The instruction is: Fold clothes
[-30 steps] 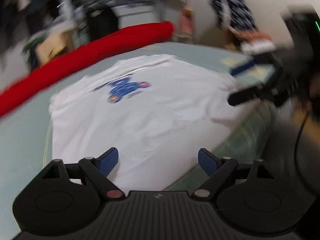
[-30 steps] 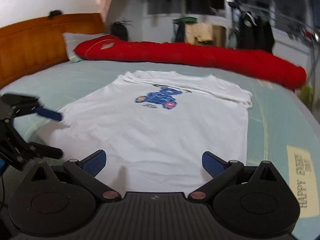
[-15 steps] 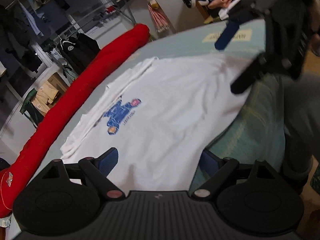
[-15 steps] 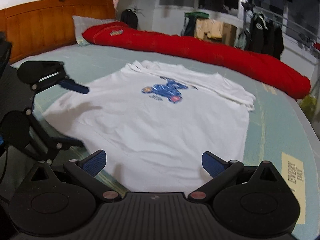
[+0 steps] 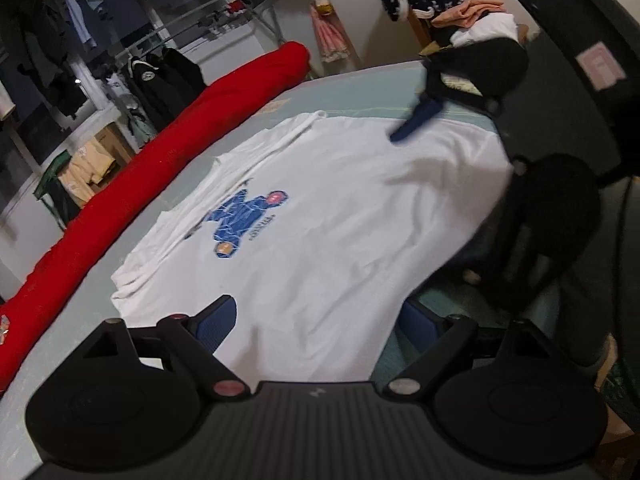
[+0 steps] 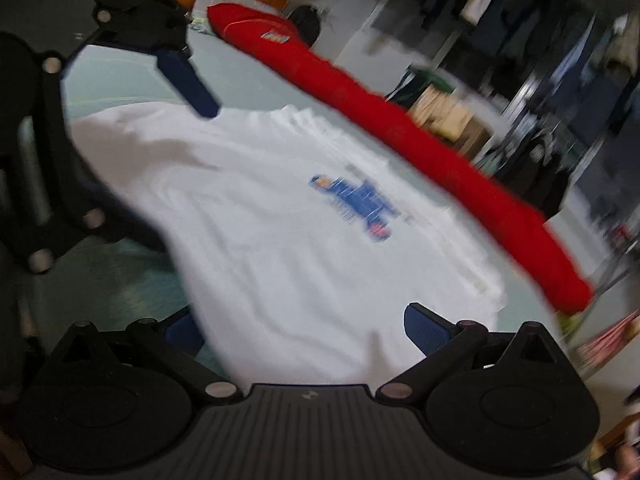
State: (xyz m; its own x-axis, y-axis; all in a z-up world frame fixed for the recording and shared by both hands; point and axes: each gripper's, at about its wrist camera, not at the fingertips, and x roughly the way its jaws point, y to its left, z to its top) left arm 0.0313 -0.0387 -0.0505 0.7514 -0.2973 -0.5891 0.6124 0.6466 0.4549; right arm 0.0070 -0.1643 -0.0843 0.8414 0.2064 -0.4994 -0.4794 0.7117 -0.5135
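White shirt (image 5: 328,216) lies flat, print up, on the bed (image 5: 352,84), hem at the near edge, collar toward the red bolster (image 5: 168,136); long axis runs hem to collar. Left claw (image 5: 316,316) and right claw (image 6: 304,328) both gape wide, empty, poised at the hem corners. Best to pinch both corners evenly, through both layers, before lifting.

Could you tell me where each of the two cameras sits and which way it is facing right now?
Left wrist: on the left gripper, low at the bed's near edge, facing across the shirt toward the red roll; own open fingers show, right gripper opposite.
Right wrist: on the right gripper, same edge, facing across the shirt toward the roll; own open fingers show, left gripper at left.
Shared: shirt, blue print, roll, bed.
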